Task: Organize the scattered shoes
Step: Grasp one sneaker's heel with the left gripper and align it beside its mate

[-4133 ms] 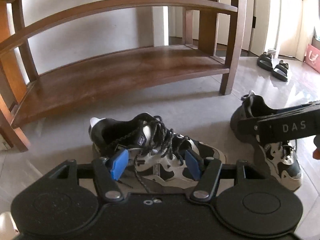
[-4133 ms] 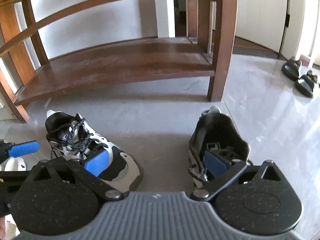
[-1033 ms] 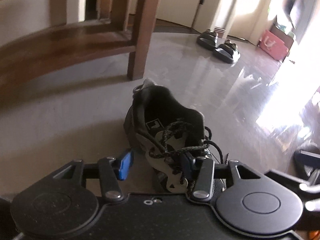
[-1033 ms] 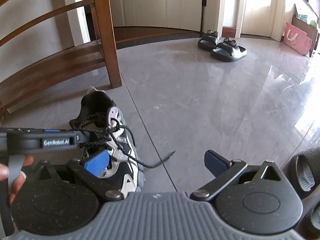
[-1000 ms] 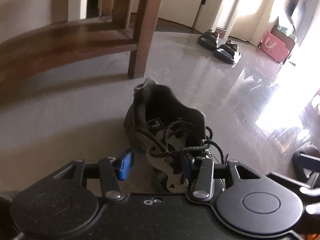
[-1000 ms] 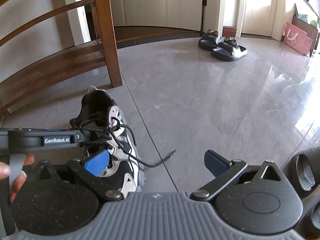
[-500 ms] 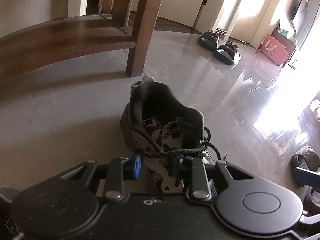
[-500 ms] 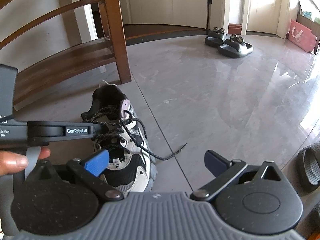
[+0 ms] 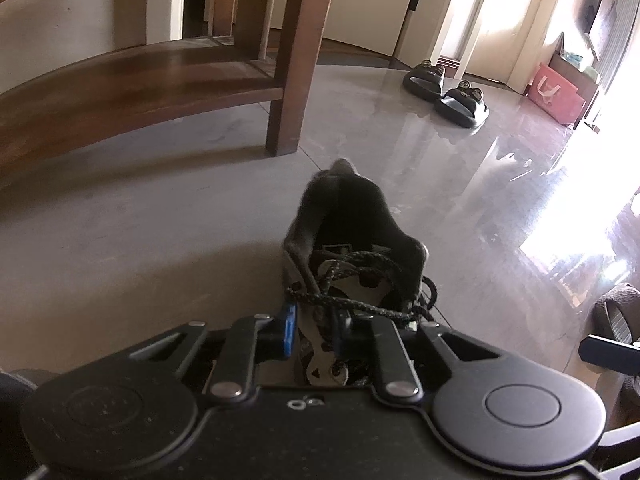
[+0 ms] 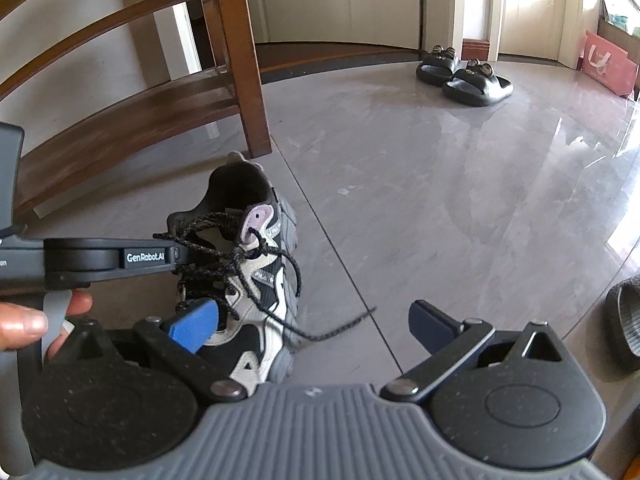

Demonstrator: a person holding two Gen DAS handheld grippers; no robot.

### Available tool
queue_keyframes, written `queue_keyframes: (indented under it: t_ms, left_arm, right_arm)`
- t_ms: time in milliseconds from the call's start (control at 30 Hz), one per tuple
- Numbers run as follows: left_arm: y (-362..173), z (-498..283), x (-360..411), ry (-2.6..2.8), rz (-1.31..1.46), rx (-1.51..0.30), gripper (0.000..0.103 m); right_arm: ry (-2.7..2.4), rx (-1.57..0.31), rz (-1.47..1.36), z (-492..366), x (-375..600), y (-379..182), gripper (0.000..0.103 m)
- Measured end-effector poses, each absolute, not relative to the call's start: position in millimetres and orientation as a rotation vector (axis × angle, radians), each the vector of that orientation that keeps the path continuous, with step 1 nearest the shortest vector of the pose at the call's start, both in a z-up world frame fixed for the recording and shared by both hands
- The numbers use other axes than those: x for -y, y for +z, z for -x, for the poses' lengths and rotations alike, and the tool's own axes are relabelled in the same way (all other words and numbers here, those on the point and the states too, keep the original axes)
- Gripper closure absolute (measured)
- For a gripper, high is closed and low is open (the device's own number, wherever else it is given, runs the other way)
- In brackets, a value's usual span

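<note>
Entry: one sneaker held at the laced part, on grey floor beside a wooden rack.

Floor (image 10: pixel 440 200): wide open tile to the right and ahead, bare up to the doorways. Rack (image 9: pixel 120 80): low wooden shelf on the left, its corner post (image 10: pixel 240 60) standing just behind the sneaker's heel. Sneaker (image 10: pixel 248 264): black and white, heel toward the post, one lace trailing onto the tile. Left gripper (image 9: pixel 312 328): blue pads pinched tight on the tongue and laces. Right gripper (image 10: pixel 312 320): fingers spread wide, holding nothing, over bare tile beside the sneaker. Right view alone shows a hand (image 10: pixel 36 320) at the left gripper's handle. Black slippers (image 10: pixel 464 76): a pair, far off by the doors.
</note>
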State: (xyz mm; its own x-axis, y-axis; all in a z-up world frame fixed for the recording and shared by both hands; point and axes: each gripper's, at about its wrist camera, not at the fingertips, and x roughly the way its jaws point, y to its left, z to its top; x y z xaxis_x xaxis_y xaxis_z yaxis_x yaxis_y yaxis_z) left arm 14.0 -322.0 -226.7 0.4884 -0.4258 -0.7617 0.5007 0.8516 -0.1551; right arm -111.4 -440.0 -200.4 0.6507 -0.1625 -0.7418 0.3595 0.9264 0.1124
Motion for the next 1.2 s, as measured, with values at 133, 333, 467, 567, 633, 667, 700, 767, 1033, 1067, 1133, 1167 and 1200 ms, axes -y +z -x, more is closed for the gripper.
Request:
queue_keyframes:
  t_ms: [133,333,467,567,633,667,700,767,1033,1067,1133,1167,1200]
  left_arm:
    - [-226.1,-11.8,315.8,-0.541,-0.091,-0.895,0.088]
    - [-226.0,-9.5,302.2,-0.492,-0.065,-0.901,0.088]
    - [-225.8,-11.5,292.0,-0.438,-0.031,-0.909,0.087]
    - [-225.7,-12.9,280.3,-0.384,0.003,-0.917,0.083]
    - [-225.6,-12.9,272.3,-0.350,0.018,-0.918,0.082]
    - [-225.4,-12.8,267.1,-0.327,0.027,-0.918,0.081]
    - [-225.3,-12.4,263.8,-0.312,0.029,-0.919,0.080]
    - [-225.1,-11.4,256.1,-0.280,0.038,-0.923,0.078]
    - [-221.4,-5.9,242.9,-0.257,0.055,-0.965,0.078]
    - [-220.7,-5.3,242.1,-0.258,0.060,-0.974,0.078]
    - [-219.8,-4.4,241.0,-0.261,0.068,-0.991,0.078]
    - [-219.3,-3.8,240.1,-0.264,0.074,-1.002,0.078]
    - [-219.1,-2.6,239.4,-0.271,0.077,-1.013,0.079]
  right_arm:
    - [-0.290,-0.813,-0.261,109.3,438.1,-202.1,0.001]
    - [-0.271,-0.821,-0.262,104.2,433.8,-206.4,0.001]
    - [-0.255,-0.822,-0.260,100.7,427.7,-207.6,0.001]
    - [-0.246,-0.822,-0.257,98.3,425.3,-208.1,0.001]
    - [-0.240,-0.821,-0.255,96.7,423.7,-208.5,0.001]
    - [-0.236,-0.821,-0.254,95.9,422.9,-208.6,0.001]
    - [-0.232,-0.822,-0.255,96.8,420.7,-209.9,0.001]
    - [-0.226,-0.826,-0.255,96.5,418.1,-211.8,0.001]
    - [-0.198,-0.826,-0.256,94.1,403.5,-212.7,0.001]
    - [-0.196,-0.824,-0.256,93.9,401.5,-211.9,0.001]
    - [-0.192,-0.818,-0.257,93.1,398.9,-210.3,0.001]
    - [-0.191,-0.815,-0.257,92.9,397.8,-209.3,0.001]
    - [-0.189,-0.812,-0.257,92.7,396.7,-208.4,0.001]
